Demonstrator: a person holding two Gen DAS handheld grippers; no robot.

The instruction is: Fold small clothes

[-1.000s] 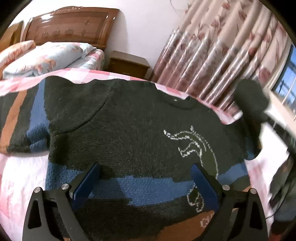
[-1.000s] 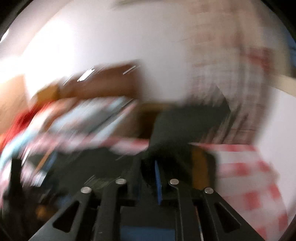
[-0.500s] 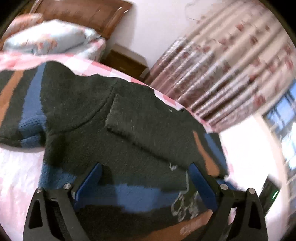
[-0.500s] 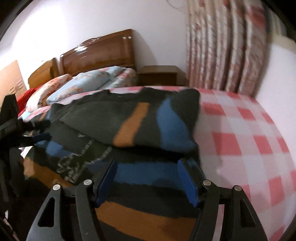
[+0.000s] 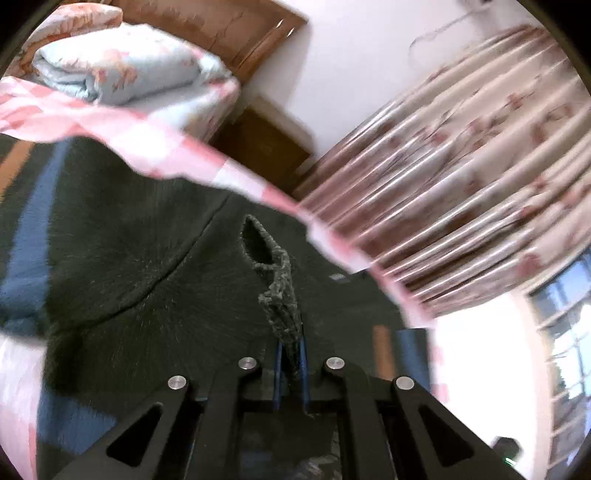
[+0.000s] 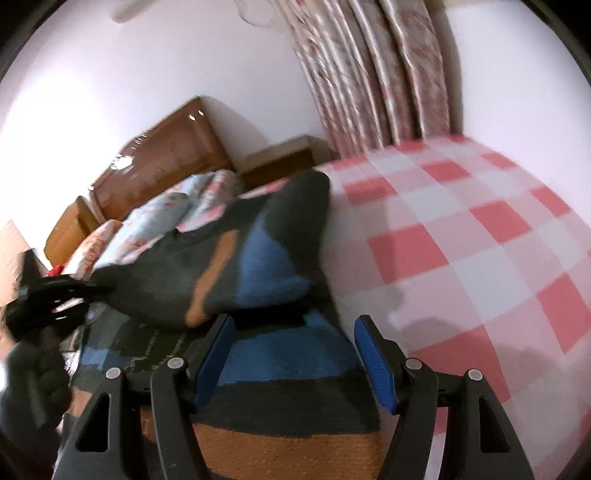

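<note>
A small dark knit sweater (image 5: 122,266) with blue and orange stripes lies on a pink-checked bedspread (image 5: 147,140). In the left wrist view my left gripper (image 5: 290,354) is shut on a pinched ridge of the sweater's dark knit, which stands up between the blue pads. In the right wrist view my right gripper (image 6: 293,354) hangs open over the sweater's (image 6: 280,373) blue and orange bands near its right edge, with nothing between the pads. One sleeve (image 6: 236,254) lies folded across the body. The left gripper (image 6: 48,299) shows blurred at the far left of that view.
The checked bedspread (image 6: 480,236) stretches bare to the right of the sweater. A folded light-blue floral quilt (image 5: 122,62) and a wooden headboard (image 5: 229,26) lie beyond, with a nightstand (image 5: 266,144) and patterned curtains (image 5: 461,184) behind. A window (image 5: 569,332) is at the right.
My left gripper's jaws went from wide open to shut on a bunch of the sweater's knit. My right gripper let go of the sleeve, opened, and dropped toward the sweater's lower right part.
</note>
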